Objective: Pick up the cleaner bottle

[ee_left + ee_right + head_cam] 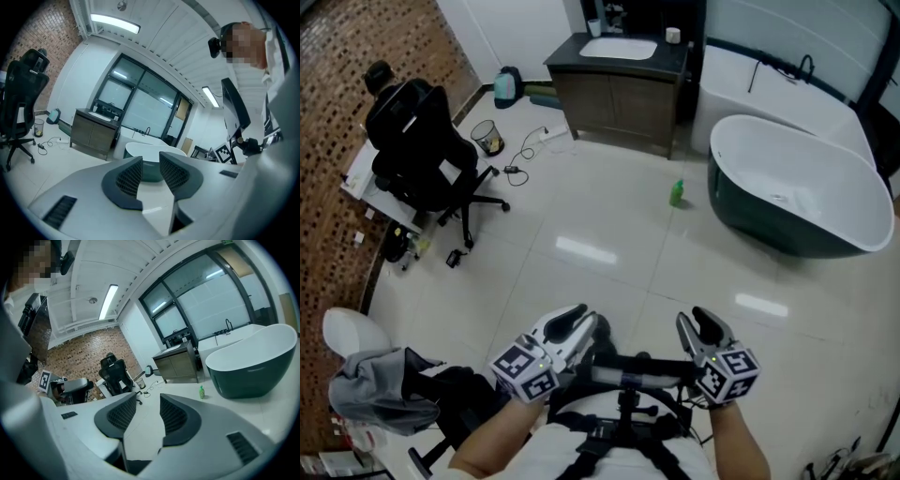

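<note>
The green cleaner bottle [677,193] stands upright on the floor, far ahead, just left of the bathtub [769,230]. Left gripper [578,319] and right gripper [701,323] hover near the person's waist (likely an approach barely begun), jaws slightly apart, holding nothing.

A small green plastic cleaner bottle [677,193] stands upright on the glossy pale tiled floor [609,225], well ahead of me. It is just beside the dark outer wall of the oval, white-lined bathtub [787,234], its body narrowing to a cap on top.
</note>
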A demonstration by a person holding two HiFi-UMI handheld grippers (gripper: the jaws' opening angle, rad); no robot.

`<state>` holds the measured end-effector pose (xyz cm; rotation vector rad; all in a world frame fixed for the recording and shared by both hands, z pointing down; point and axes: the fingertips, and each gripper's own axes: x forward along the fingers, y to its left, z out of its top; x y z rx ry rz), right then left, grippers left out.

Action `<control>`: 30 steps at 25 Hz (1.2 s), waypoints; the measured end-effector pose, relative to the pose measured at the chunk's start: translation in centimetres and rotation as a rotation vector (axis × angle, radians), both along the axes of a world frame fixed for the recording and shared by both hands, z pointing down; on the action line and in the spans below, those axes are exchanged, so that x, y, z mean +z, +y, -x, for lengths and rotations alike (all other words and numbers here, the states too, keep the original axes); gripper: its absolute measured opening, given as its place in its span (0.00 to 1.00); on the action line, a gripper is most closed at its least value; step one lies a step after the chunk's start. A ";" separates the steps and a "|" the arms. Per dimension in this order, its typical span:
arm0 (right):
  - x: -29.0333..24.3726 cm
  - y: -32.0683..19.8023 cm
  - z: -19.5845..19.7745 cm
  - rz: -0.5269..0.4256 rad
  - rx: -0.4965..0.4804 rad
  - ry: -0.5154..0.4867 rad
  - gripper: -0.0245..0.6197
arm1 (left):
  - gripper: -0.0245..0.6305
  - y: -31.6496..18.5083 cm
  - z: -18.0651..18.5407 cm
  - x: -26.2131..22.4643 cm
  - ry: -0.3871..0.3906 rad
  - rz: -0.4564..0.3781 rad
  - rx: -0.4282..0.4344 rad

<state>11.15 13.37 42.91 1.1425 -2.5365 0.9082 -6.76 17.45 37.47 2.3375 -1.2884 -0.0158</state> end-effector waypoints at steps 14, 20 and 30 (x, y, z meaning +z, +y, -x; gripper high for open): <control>0.6 -10.7 5.1 0.016 0.092 0.077 0.28 | 0.20 -14.2 7.0 1.9 0.042 0.026 0.071; -0.9 -17.1 9.6 -0.014 0.127 0.085 0.28 | 0.20 -20.2 10.7 2.5 0.059 0.046 0.140; -0.9 -23.8 10.4 -0.016 0.190 0.084 0.28 | 0.20 -26.9 12.4 2.9 0.050 0.060 0.190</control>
